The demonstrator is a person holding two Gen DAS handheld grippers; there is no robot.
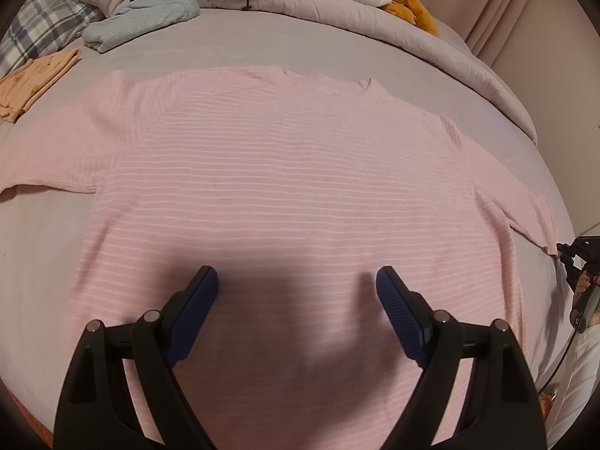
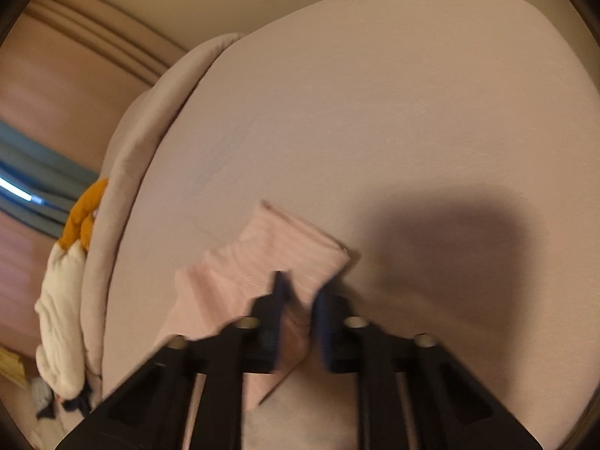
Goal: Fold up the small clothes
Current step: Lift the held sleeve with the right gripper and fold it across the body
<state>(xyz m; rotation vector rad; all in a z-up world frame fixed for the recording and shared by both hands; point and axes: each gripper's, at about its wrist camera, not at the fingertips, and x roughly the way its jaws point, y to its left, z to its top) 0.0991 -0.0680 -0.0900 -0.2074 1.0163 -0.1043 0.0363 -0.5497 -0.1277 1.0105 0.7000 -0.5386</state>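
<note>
A pink shirt with thin white stripes (image 1: pixel 292 172) lies flat on the bed, collar at the far side and both sleeves spread out. My left gripper (image 1: pixel 297 275) hovers over the shirt's lower middle, jaws wide open, with only flat cloth below. In the blurred right wrist view, my right gripper (image 2: pixel 300 296) is shut on the pink sleeve (image 2: pixel 258 262) near its cuff, with fabric bunched between the blue pads. The sleeve's cuff end (image 1: pixel 543 225) lies at the right edge of the left wrist view.
A folded grey garment (image 1: pixel 142 18) and a folded orange one (image 1: pixel 37 82) sit at the far left by a plaid pillow (image 1: pixel 37 30). A rolled duvet (image 1: pixel 431 48) and a white-and-orange plush toy (image 1: pixel 405 3) line the far side. Bare sheet (image 2: pixel 375 112) stretches beyond the sleeve.
</note>
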